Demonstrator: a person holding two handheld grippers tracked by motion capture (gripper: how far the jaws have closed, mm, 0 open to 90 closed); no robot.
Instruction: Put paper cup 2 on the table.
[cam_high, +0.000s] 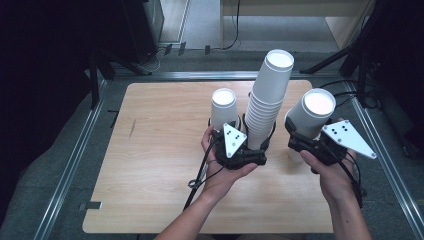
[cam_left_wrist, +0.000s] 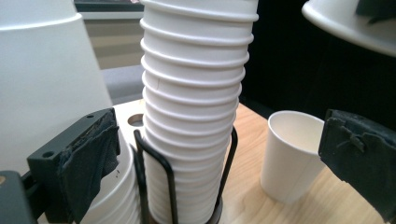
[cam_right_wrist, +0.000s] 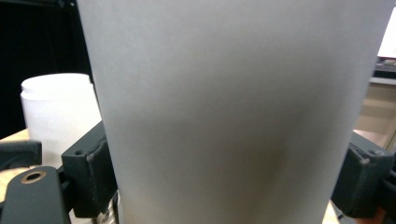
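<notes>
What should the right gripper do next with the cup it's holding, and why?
Probably lower the held cup upside down onto the table, or onto the cup under it. The right gripper is shut on its wall, bottom up, beside the tall stack. The left gripper has its jaws wide open, with nothing pressed between them.

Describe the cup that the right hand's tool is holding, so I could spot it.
Start at the tall stack of white cups in the middle of the wooden table. Just right of it, the right tool grips one upside-down white cup, unlike the smaller upright cup standing beneath.
</notes>
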